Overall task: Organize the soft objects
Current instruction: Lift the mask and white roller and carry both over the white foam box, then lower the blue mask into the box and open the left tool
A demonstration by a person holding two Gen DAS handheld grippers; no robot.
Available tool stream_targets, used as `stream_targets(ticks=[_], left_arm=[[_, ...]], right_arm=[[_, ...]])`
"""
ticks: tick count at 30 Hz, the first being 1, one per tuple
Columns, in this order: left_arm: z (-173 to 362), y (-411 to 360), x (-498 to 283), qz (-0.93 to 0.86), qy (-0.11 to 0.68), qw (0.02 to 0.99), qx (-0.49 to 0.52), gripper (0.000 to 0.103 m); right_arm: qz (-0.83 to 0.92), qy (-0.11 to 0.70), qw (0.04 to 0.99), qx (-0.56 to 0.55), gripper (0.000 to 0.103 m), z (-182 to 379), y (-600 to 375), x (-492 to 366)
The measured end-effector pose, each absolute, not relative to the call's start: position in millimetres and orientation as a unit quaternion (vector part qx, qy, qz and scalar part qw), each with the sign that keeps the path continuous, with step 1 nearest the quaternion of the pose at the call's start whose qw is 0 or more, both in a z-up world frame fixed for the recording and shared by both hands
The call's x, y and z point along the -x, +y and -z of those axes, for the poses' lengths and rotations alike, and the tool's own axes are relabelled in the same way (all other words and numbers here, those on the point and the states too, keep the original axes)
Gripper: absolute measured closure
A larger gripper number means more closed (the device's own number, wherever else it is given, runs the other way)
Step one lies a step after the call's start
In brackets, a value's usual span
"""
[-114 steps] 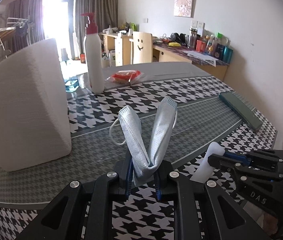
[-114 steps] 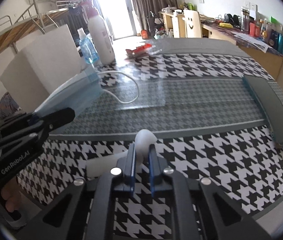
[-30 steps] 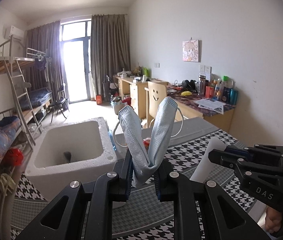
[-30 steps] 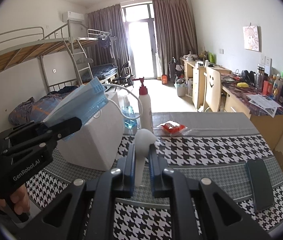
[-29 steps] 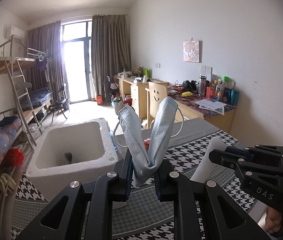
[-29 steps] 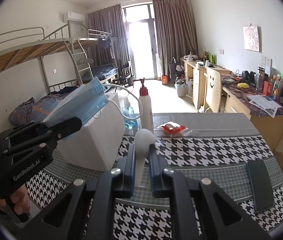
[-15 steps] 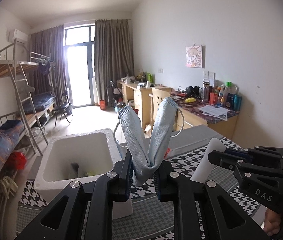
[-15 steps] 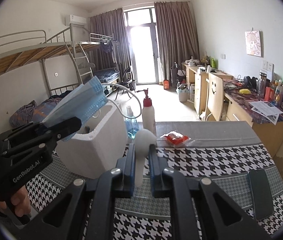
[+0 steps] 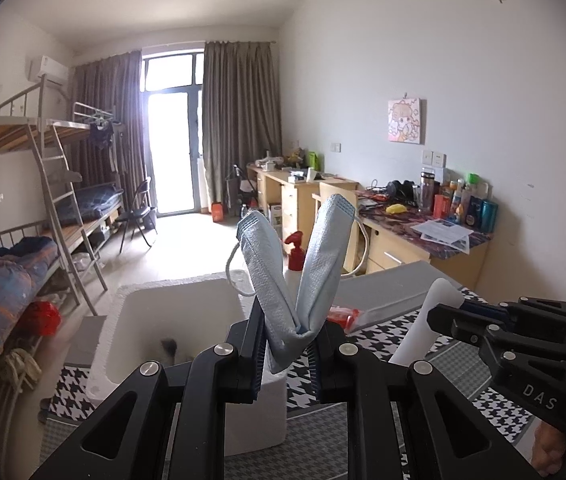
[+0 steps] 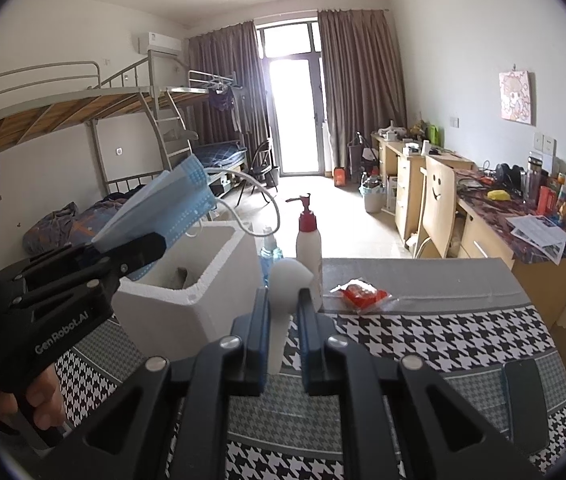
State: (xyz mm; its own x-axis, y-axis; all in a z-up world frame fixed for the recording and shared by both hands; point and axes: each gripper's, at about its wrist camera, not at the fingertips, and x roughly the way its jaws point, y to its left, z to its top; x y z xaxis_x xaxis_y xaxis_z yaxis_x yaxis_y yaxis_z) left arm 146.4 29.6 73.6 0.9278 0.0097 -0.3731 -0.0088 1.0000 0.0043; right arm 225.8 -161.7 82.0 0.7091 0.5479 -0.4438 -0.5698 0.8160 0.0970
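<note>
My left gripper is shut on a folded blue face mask, held in the air just above the near right corner of an open white foam box. The mask and left gripper also show in the right wrist view, over the box. My right gripper is shut on a white foam piece, held above the table to the right of the box; it shows in the left wrist view too. Something dark lies inside the box.
On the houndstooth table stand a white pump bottle, a blue bottle and a red packet. A dark flat phone-like object lies at the right edge. Desks, a chair and a bunk bed are behind.
Both grippers have risen well above the table with their loads and moved toward the foam box, whose open inside now shows from above.
</note>
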Motion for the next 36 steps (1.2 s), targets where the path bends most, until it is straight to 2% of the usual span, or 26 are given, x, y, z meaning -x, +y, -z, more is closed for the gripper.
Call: stream_targets(ticks=[36], left_arm=[[-81.9, 59.3, -160.7, -0.072, 0.191, 0.979, 0.013, 0.084]], right_arm=[[-0.352, 0.221, 0.909, 0.033, 0.088, -104.1, -112.4, -241.2]])
